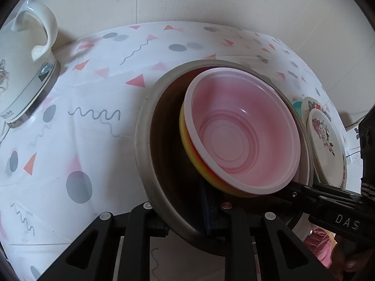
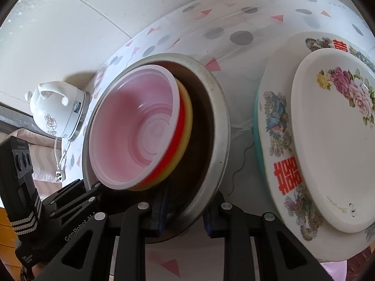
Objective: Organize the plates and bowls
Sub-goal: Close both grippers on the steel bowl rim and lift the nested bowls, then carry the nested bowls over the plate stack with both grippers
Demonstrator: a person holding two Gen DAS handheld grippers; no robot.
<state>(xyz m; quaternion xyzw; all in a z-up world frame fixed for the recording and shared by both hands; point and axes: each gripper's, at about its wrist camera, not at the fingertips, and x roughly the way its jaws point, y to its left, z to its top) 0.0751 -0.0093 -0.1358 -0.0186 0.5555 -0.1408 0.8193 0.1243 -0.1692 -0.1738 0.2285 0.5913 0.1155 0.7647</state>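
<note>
Table (image 1: 77, 121) under white cloth printed with grey dots, pink triangles, grey squiggles. Pale textured wall (image 1: 211, 2) behind. White ceramic electric kettle (image 2: 58, 112) near the table's edge, cord and plug hanging loose. Soft daylight.

I count three bowls nested together: one big metal bowl (image 2: 211, 107), and inside it one yellow bowl (image 2: 186, 126) holding one pink bowl (image 2: 136, 126). Just beside the metal bowl, on its far side from the kettle, I count three plates in one stack: a rose plate (image 2: 328, 140) on top, a plate with red characters (image 2: 279, 140) under it, and a teal plate (image 2: 256, 107) showing only its edge. One white kettle (image 2: 58, 112) stands near the metal bowl. My claws number two.
</note>
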